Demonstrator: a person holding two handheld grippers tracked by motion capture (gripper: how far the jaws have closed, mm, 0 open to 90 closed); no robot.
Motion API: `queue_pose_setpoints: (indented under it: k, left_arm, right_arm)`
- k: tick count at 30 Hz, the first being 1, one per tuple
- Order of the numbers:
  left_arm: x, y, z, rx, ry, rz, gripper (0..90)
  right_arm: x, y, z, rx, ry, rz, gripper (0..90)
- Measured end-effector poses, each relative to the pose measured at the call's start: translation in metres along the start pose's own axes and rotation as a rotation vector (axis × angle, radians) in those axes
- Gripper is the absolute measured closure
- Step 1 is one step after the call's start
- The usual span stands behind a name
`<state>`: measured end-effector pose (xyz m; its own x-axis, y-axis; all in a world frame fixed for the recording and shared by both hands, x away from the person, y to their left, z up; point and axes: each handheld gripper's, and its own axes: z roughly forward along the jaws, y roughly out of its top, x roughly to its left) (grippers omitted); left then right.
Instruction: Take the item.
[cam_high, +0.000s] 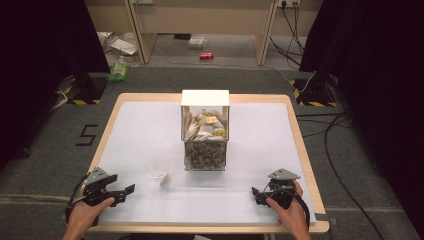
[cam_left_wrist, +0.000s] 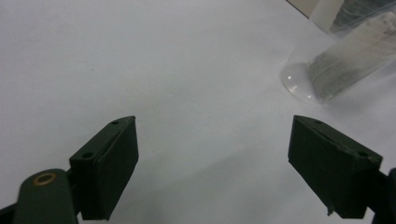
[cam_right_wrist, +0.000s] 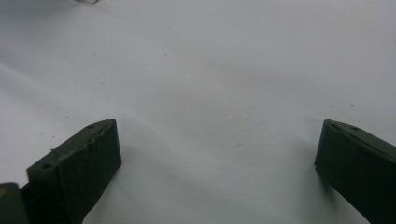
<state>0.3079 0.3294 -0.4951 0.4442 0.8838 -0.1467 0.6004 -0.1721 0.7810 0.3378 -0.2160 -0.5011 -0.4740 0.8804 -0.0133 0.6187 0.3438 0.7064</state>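
A clear box (cam_high: 205, 131) with a white top stands at the middle of the table, filled with several tea bags and packets. A small clear plastic cup (cam_high: 158, 172) sits left of the box's front; in the left gripper view the cup (cam_left_wrist: 306, 81) appears at the upper right with a pale sachet leaning in it. My left gripper (cam_high: 127, 194) rests near the front left edge, open and holding nothing, its jaws (cam_left_wrist: 212, 126) wide apart over the bare mat. My right gripper (cam_high: 256, 196) is near the front right edge, also open (cam_right_wrist: 219, 123) and holding nothing.
The white mat (cam_high: 145, 130) covers a wooden table whose edge (cam_high: 300, 140) shows around it. On the floor beyond the table are cables (cam_high: 330, 135), a red can (cam_high: 206, 55) and a green bottle (cam_high: 119, 70). Dark curtains hang at both sides.
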Motion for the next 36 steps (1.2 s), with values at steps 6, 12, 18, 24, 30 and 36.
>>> queue_pose_setpoints:
  k: [6, 12, 18, 24, 30, 36]
  left_arm:
    - [0.0, -0.006, -0.002, -0.001, 0.002, 0.0, 15.5]
    - [-0.003, -0.012, -0.007, -0.016, 0.008, 0.008, 15.5]
    - [-0.01, -0.017, -0.01, -0.029, 0.028, 0.042, 15.5]
    - [-0.019, -0.025, -0.01, -0.036, 0.041, 0.07, 15.4]
    - [-0.021, -0.038, -0.01, -0.073, 0.054, 0.034, 15.4]
    - [-0.026, -0.046, -0.009, -0.11, 0.084, 0.046, 15.0]
  right_arm:
    - [0.0, 0.0, 0.0, 0.001, 0.0, 0.003, 0.9]
    - [0.0, 0.0, 0.0, 0.0, 0.0, 0.001, 1.0]
    - [0.0, 0.0, 0.0, 0.0, 0.0, 0.002, 0.9]
    - [0.0, 0.0, 0.0, 0.001, 0.0, 0.005, 0.9]
    - [0.0, 0.0, 0.0, 0.0, 0.0, 0.001, 1.0]
    - [0.0, 0.0, 0.0, 0.0, 0.0, 0.0, 1.0]
